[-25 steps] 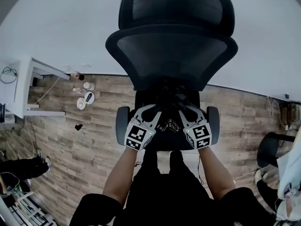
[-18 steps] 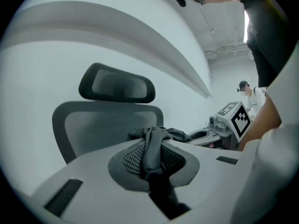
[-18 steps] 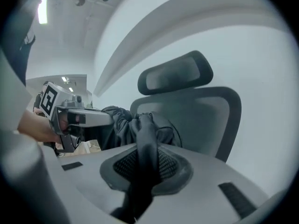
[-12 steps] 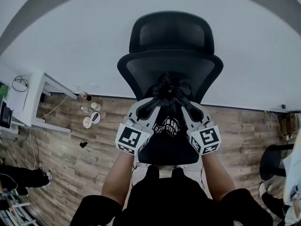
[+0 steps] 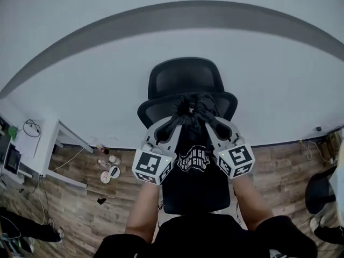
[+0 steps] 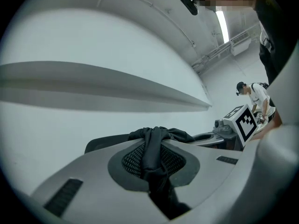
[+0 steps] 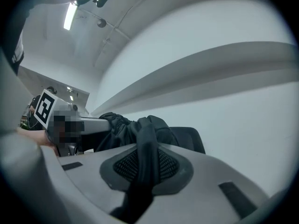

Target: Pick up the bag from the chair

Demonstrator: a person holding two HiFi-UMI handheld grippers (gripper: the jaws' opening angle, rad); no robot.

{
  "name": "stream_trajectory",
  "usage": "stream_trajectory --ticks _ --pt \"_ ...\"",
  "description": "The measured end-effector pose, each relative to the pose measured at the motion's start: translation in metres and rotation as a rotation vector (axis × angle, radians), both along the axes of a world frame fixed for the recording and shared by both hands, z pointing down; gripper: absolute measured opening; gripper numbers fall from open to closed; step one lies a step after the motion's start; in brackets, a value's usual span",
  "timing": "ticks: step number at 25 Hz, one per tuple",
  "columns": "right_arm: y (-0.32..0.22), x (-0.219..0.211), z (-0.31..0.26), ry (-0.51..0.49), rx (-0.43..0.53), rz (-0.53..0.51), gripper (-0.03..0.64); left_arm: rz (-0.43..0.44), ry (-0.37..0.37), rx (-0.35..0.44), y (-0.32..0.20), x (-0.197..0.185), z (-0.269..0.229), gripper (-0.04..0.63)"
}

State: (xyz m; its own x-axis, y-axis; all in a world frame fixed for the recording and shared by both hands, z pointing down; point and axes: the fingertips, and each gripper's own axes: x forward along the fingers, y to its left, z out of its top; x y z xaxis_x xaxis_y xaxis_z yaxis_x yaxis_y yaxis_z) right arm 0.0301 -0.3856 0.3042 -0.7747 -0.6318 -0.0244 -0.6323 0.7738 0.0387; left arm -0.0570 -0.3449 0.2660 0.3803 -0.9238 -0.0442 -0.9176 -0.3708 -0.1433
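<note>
A black drawstring bag (image 5: 194, 157) with white print hangs in the air in front of the black office chair (image 5: 185, 79). Its gathered top (image 5: 192, 105) is pinched from both sides. My left gripper (image 5: 173, 123) is shut on the bag's left strap (image 6: 152, 153), which runs between its jaws in the left gripper view. My right gripper (image 5: 210, 123) is shut on the right strap (image 7: 142, 157). Both grippers point level, side by side, with the bag's body dangling below them. The chair's seat is hidden behind the bag.
A white wall fills the background behind the chair. A white desk (image 5: 48, 149) stands at the left, with small items on the wooden floor (image 5: 110, 171) near it. Another dark chair (image 5: 322, 190) shows at the right edge. A person (image 6: 257, 99) stands far off in the left gripper view.
Both grippers have risen together with the bag, lifting it off the chair seat to the height of the backrest. The head view has tilted up, showing more wall.
</note>
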Motion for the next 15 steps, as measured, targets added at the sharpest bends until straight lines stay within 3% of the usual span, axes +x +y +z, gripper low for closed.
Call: stream_trajectory --ticks 15 --pt "0.006 0.017 -0.007 0.008 0.005 0.026 0.067 0.051 -0.001 -0.013 0.007 0.022 -0.007 0.061"
